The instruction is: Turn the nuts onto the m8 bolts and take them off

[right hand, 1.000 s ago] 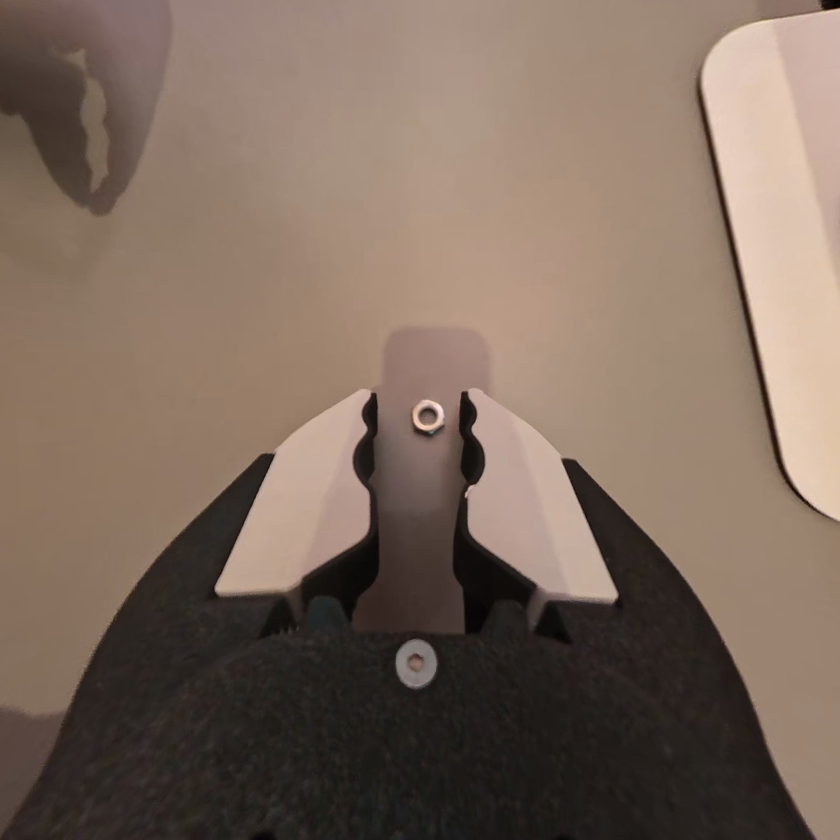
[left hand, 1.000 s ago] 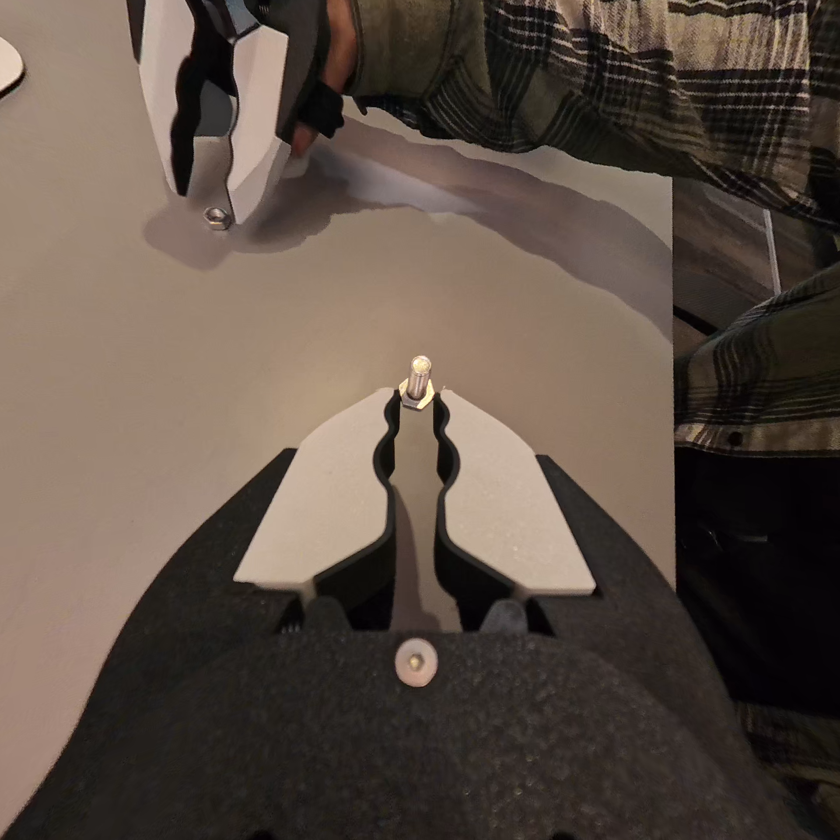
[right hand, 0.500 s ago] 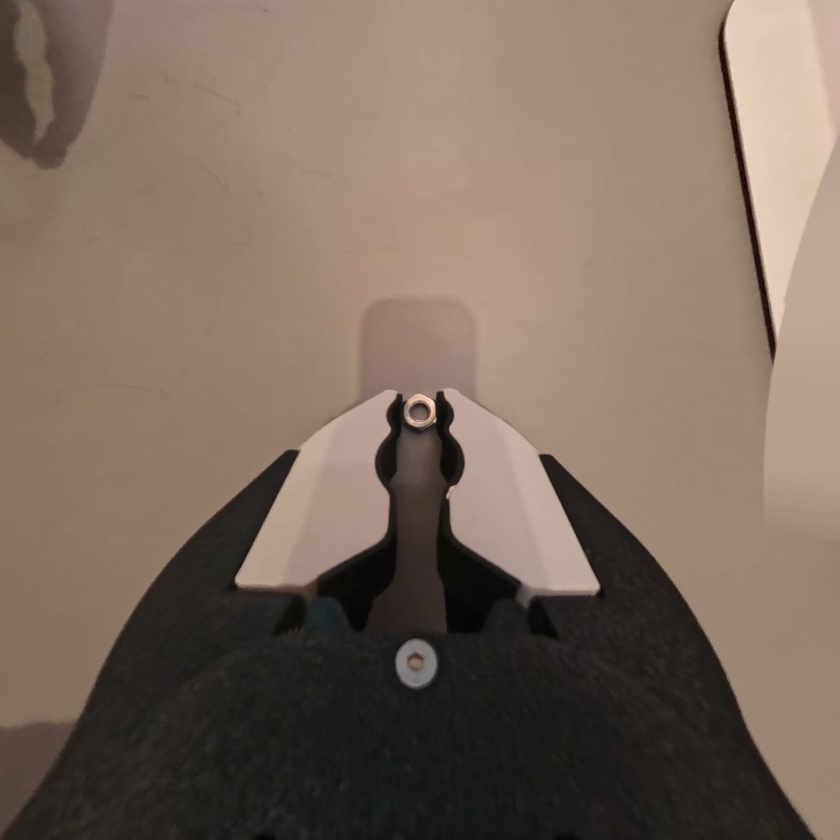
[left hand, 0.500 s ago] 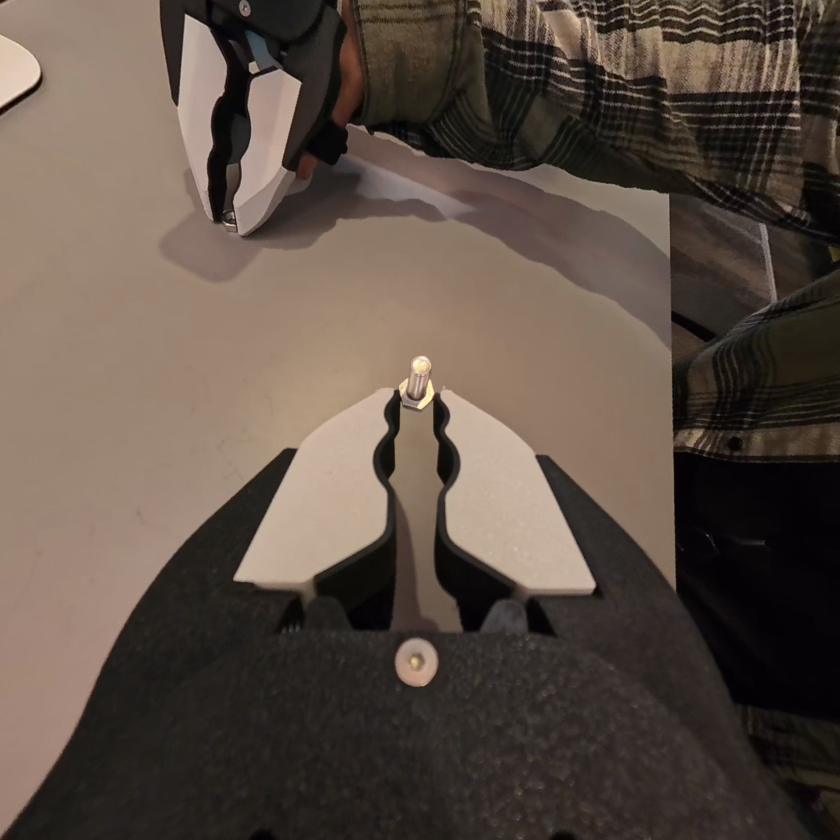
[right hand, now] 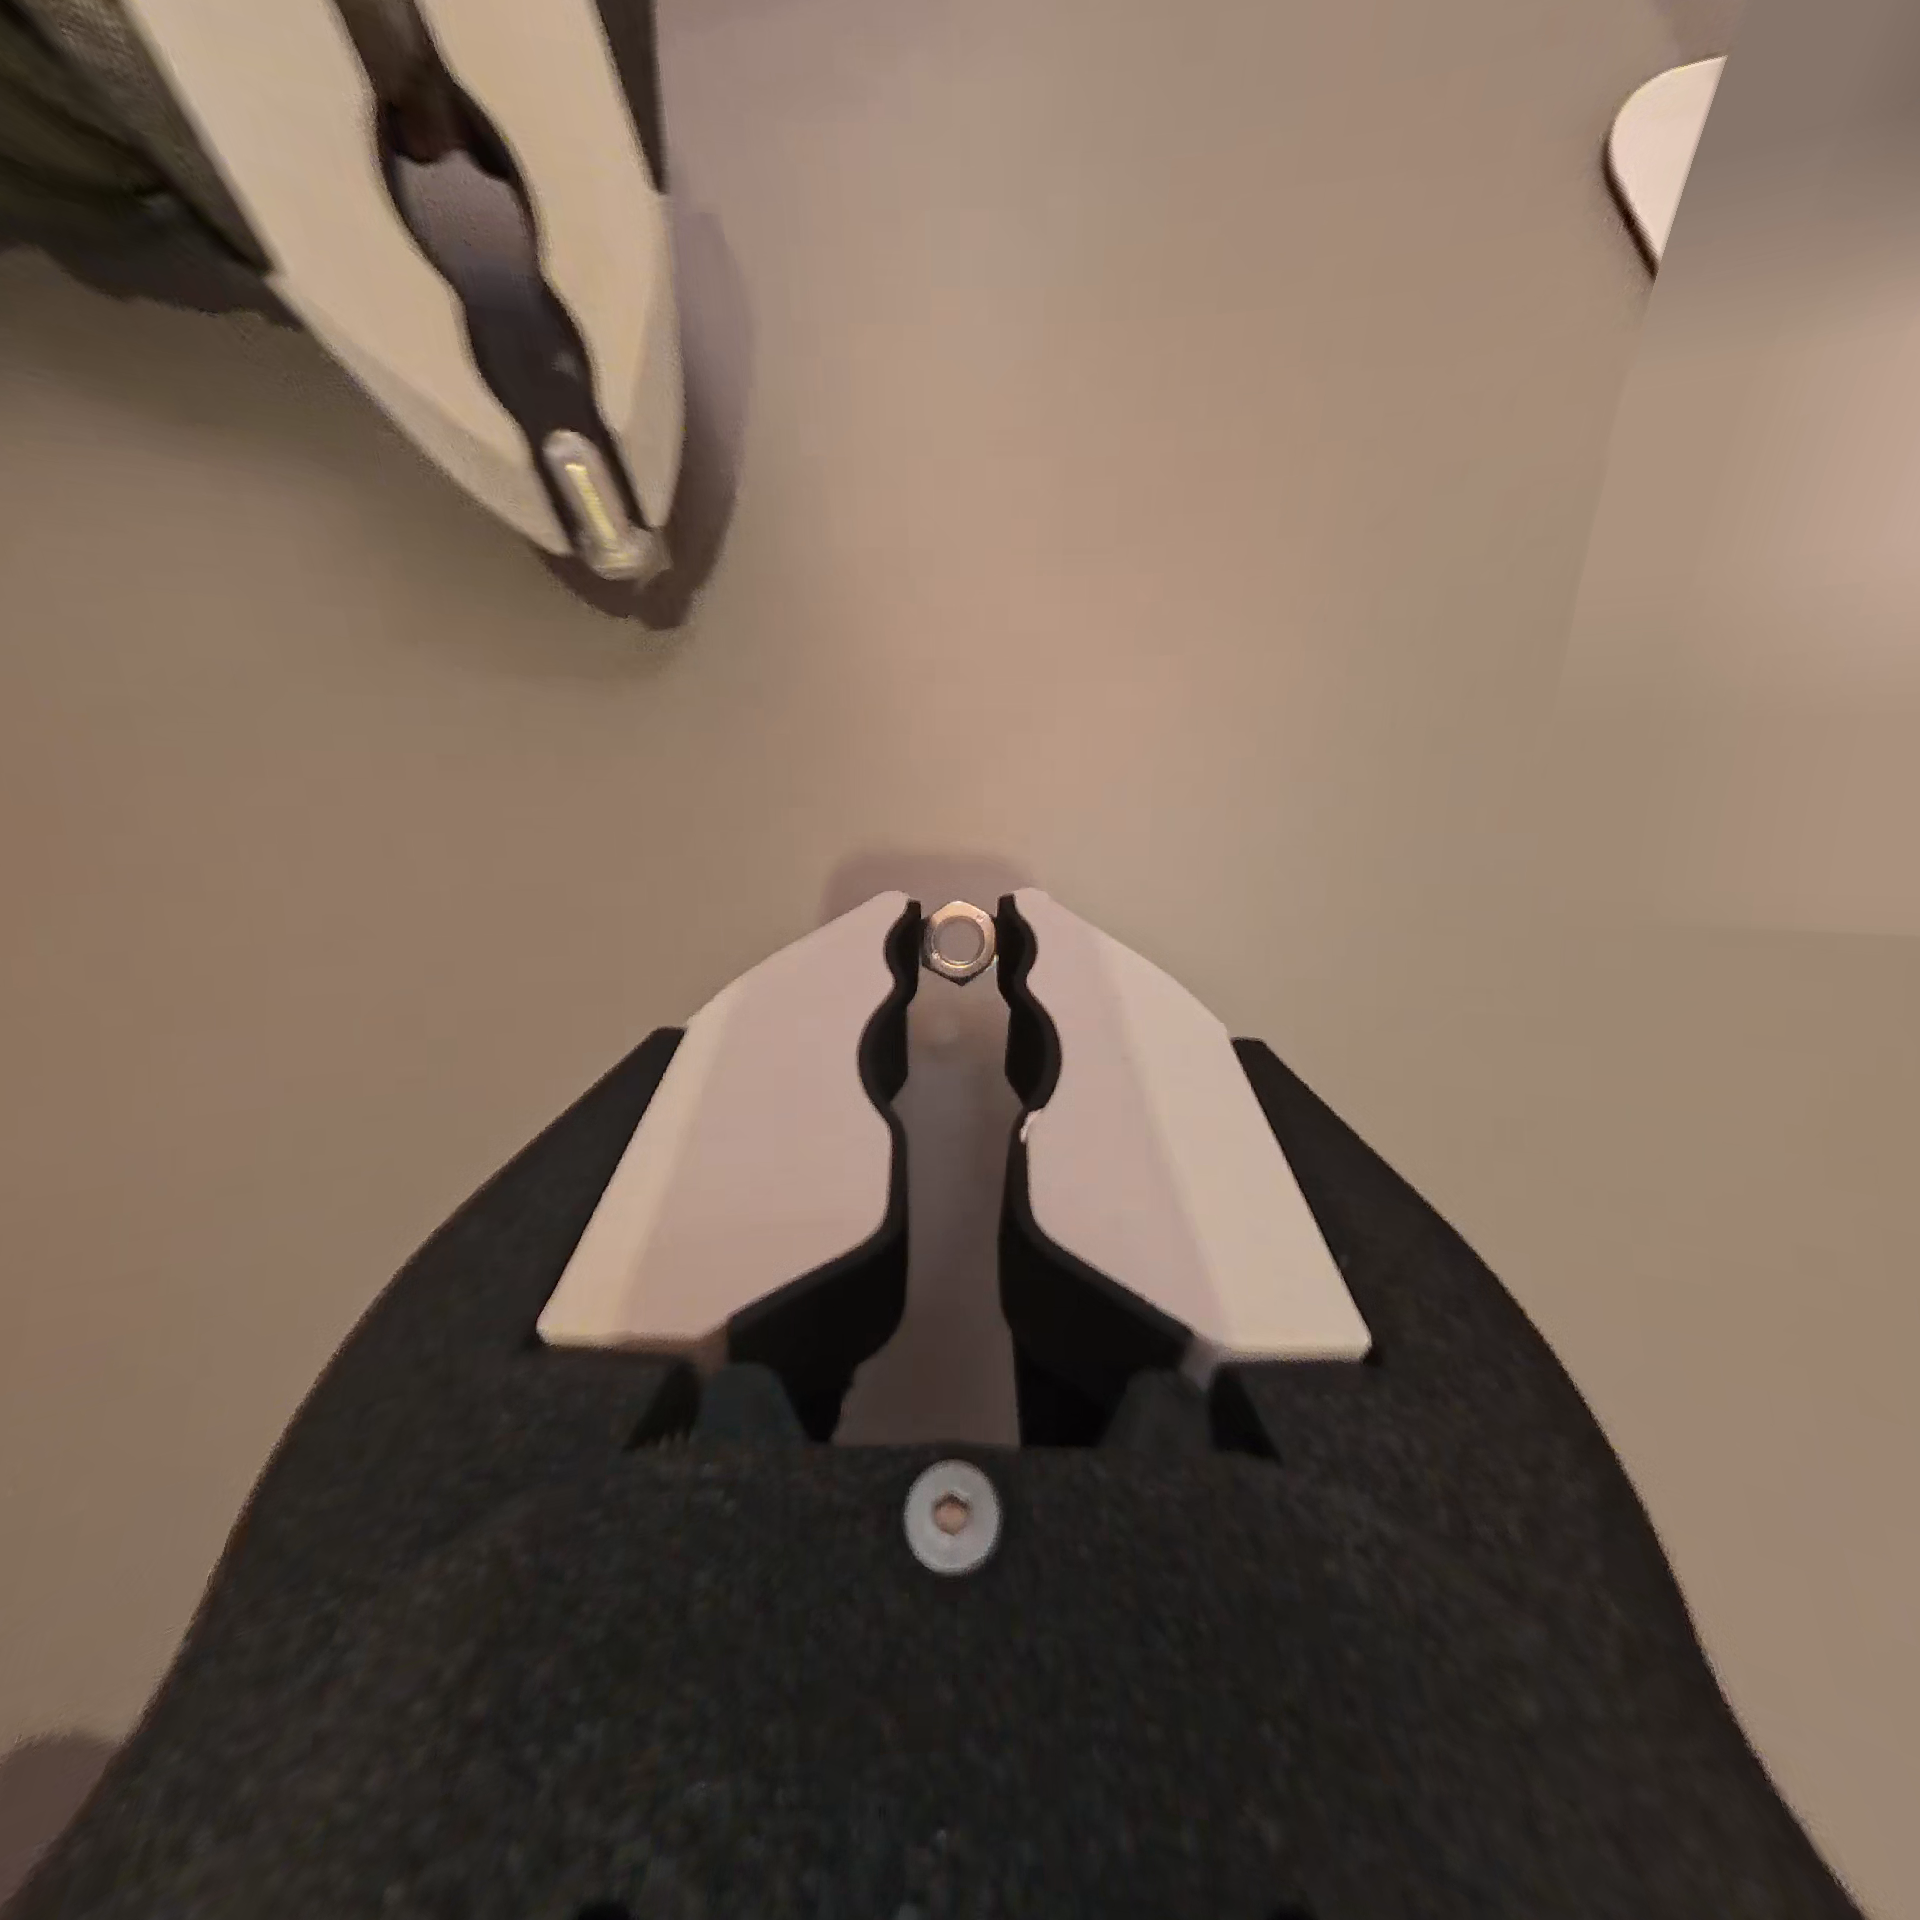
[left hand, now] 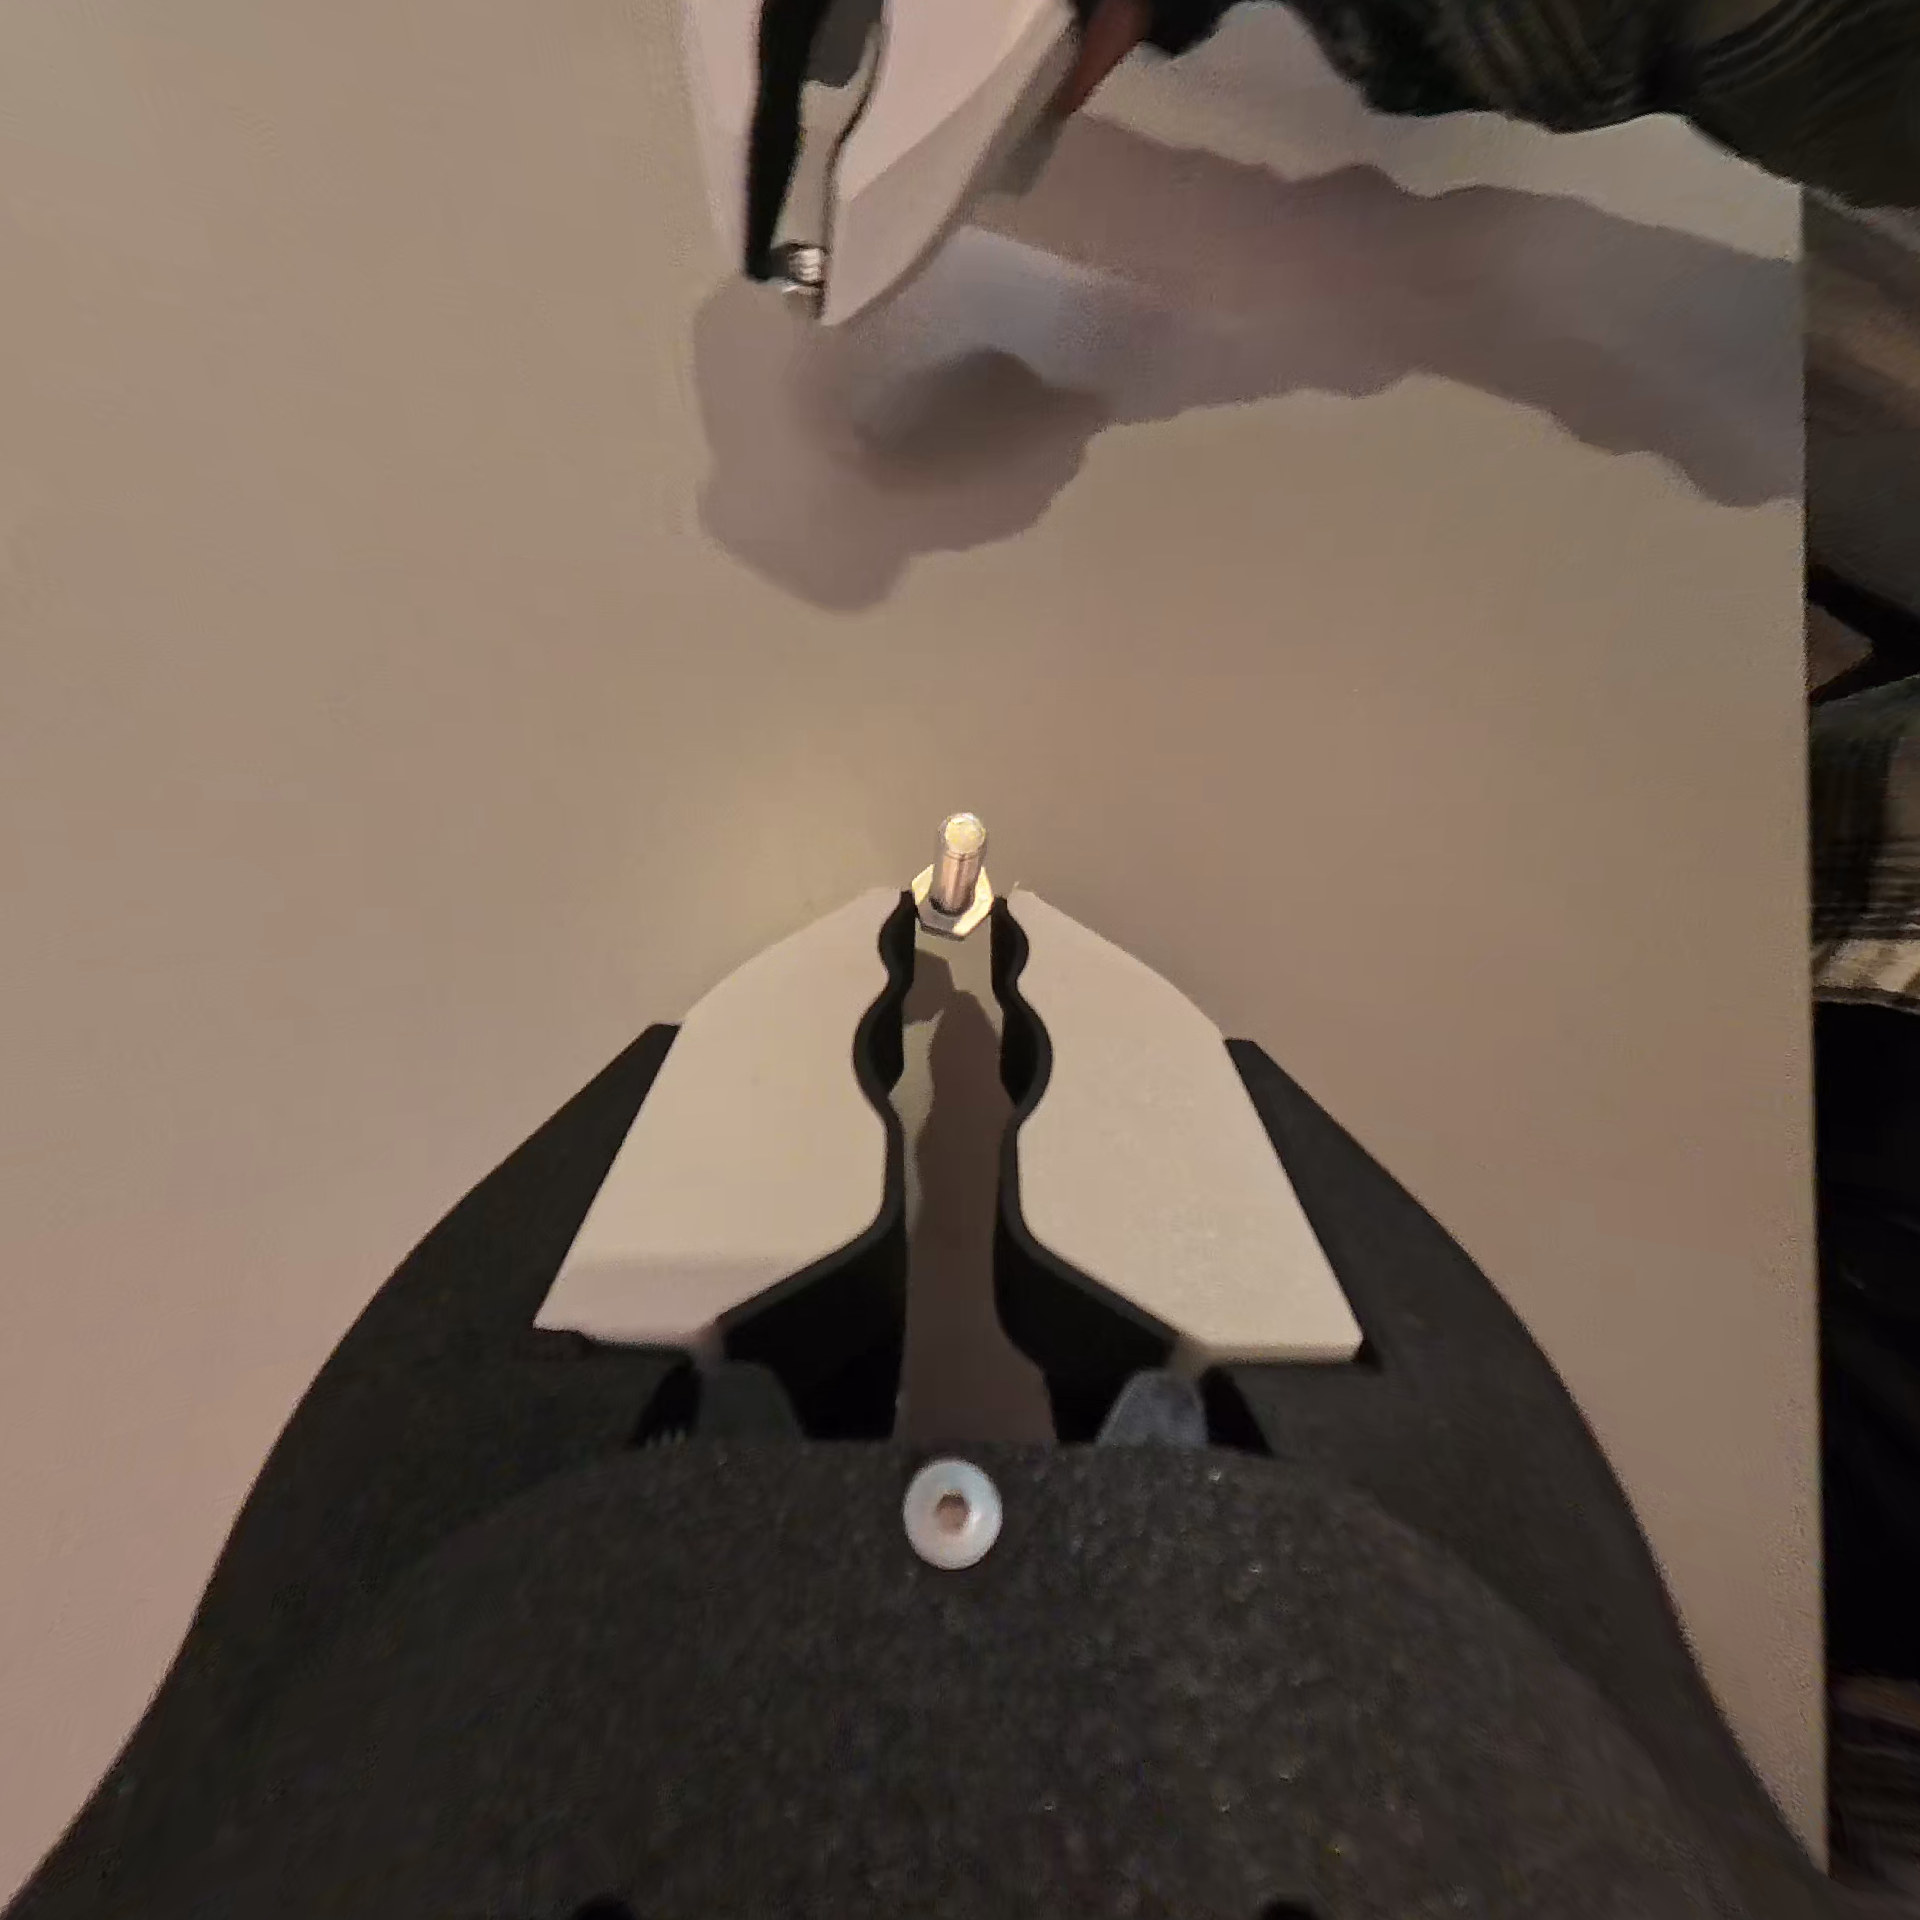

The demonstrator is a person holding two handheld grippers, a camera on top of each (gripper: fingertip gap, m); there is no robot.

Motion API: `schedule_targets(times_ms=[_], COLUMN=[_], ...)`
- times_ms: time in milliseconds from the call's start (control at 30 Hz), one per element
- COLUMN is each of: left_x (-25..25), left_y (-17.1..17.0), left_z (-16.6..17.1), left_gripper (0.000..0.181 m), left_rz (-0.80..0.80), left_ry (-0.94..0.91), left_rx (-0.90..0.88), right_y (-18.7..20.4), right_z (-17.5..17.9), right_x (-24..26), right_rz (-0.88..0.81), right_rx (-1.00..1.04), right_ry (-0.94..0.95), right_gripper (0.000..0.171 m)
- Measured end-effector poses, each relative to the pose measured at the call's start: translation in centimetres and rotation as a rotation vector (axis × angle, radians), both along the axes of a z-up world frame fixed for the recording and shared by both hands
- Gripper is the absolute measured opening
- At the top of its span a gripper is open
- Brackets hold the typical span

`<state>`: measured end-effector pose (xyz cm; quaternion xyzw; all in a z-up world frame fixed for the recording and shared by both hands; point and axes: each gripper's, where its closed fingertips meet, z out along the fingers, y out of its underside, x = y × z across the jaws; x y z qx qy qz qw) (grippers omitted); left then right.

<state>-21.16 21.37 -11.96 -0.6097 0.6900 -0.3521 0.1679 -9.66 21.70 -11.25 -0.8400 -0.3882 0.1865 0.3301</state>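
Note:
My left gripper (left hand: pixel 951 909) is shut on the hex head of a steel bolt (left hand: pixel 956 868), whose threaded shank points away from me over the beige table. My right gripper (right hand: pixel 958 909) is shut on a small steel nut (right hand: pixel 958 943), its hole facing the camera. In the left wrist view the right gripper (left hand: pixel 800 275) hangs above the table at the top with the nut (left hand: pixel 798 265) at its tips. In the right wrist view the left gripper (right hand: pixel 613 540) is at the upper left, holding the bolt (right hand: pixel 592 509).
The beige table (left hand: pixel 416 623) ends at its right edge (left hand: pixel 1806 935), where a person's plaid sleeve (left hand: pixel 1860 883) shows. A white board (right hand: pixel 1662 156) with a rounded corner lies at the upper right of the right wrist view. Tip to tip, the grippers are about 12 cm apart.
My right gripper closed on the nut that lay on the table, lifted it and moved toward the left gripper. The left gripper has kept its hold on the bolt.

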Motion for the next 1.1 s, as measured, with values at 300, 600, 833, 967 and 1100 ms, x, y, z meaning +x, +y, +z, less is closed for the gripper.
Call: schedule_targets(times_ms=[300,600,833,967,1100], left_x=[0.9,0.7,0.5,0.3,0.1], left_y=[0.2,0.0,-0.1,-0.2,-0.2], left_z=[-2.8,-3.0,-3.0,-3.0,-3.0], left_gripper=[0.013,0.013,0.014,0.014,0.016], left_rz=[-0.033,-0.09,-0.132,-0.154,-0.18], left_ry=[0.058,0.038,0.038,0.038,0.034], left_rx=[0.015,0.031,0.031,0.03,0.034], right_y=[-4.2,-4.5,-4.9,-4.9,-5.0], right_z=[0.9,1.7,1.7,1.7,1.8], right_x=[-0.2,-0.7,-0.9,-0.9,-1.0], right_rz=[0.006,0.019,0.025,0.025,0.028], right_rx=[0.009,0.042,0.044,0.044,0.043], right_ry=[0.009,0.059,0.072,0.08,0.084], right_gripper=[0.013,0.013,0.014,0.014,0.014])
